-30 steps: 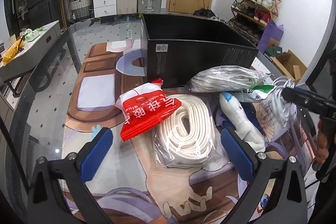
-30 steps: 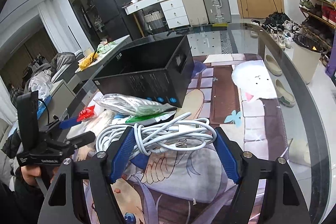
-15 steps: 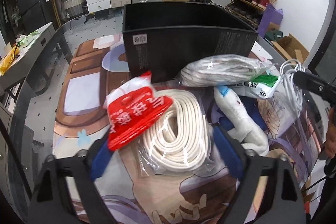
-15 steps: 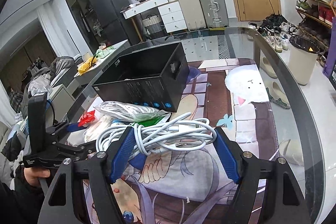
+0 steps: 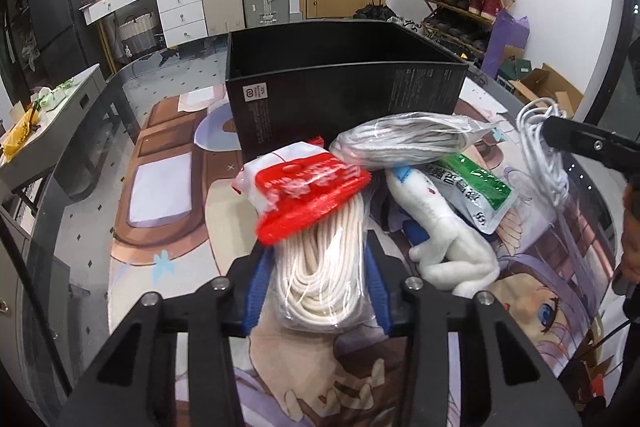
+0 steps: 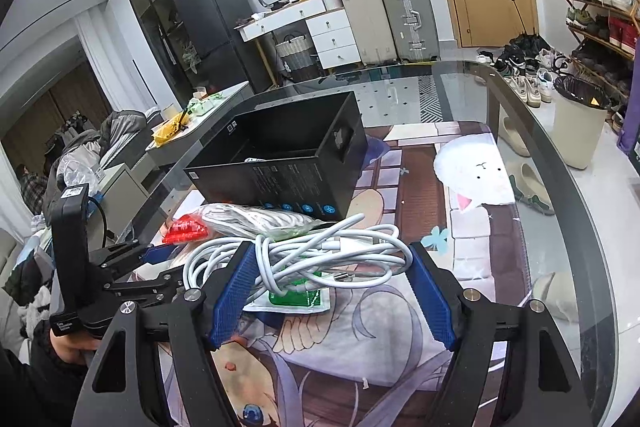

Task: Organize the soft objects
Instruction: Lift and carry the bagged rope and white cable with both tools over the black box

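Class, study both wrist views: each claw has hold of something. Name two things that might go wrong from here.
1. The left claw grips the bagged rope while the red packet rests loosely on top; lifting may drop it.
2. The right claw holds the white cable bundle with loops hanging outside; they could snag the black box rim.

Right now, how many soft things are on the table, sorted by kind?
Bagged ropes: 2 (cream rope in the left claw, grey rope)
Loose cables: 1 (white cable in the right claw)
Packets: 2 (red packet, green packet)
Plush toys: 1 (white plush)
Total: 6
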A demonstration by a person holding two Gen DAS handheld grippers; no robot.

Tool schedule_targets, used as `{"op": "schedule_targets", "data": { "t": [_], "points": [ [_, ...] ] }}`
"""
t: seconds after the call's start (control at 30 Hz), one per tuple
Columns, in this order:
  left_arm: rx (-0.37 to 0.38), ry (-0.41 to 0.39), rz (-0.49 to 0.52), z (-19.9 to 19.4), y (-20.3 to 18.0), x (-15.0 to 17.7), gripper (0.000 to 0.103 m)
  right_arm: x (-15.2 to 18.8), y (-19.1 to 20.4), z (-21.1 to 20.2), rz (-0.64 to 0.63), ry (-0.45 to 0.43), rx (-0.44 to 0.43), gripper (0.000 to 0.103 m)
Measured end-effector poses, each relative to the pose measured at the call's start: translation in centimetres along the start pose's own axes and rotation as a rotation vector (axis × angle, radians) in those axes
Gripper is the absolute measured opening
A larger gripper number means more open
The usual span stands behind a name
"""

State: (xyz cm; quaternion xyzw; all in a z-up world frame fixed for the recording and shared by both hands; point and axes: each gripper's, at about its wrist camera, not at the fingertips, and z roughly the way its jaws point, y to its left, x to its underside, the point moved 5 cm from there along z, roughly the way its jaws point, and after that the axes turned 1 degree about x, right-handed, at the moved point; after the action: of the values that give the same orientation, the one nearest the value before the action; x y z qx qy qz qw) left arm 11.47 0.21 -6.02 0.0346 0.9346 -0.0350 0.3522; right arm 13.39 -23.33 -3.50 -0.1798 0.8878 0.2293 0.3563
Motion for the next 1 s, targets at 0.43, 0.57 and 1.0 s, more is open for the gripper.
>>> {"op": "schedule_targets", "data": {
  "t": [0.43,0.57,1.0],
  "points": [
    [0.039,-0.024,-0.014,-2.1,-0.7,1.2,0.04,-0.2,1.0,-0.1,-0.018,-0.016,-0.004,0.076],
    [0.055,-0.034,-0.017,-2.6,-0.8,1.3,0.04,-0.3,1.1,-0.1,-0.02,-0.02,-0.003,0.076],
    [0.087,-0.081,-0.03,-5.0,-1.1,1.3,0.04,-0.5,1.7,-0.5,-0.038,-0.039,-0.005,0.076]
  ]
}}
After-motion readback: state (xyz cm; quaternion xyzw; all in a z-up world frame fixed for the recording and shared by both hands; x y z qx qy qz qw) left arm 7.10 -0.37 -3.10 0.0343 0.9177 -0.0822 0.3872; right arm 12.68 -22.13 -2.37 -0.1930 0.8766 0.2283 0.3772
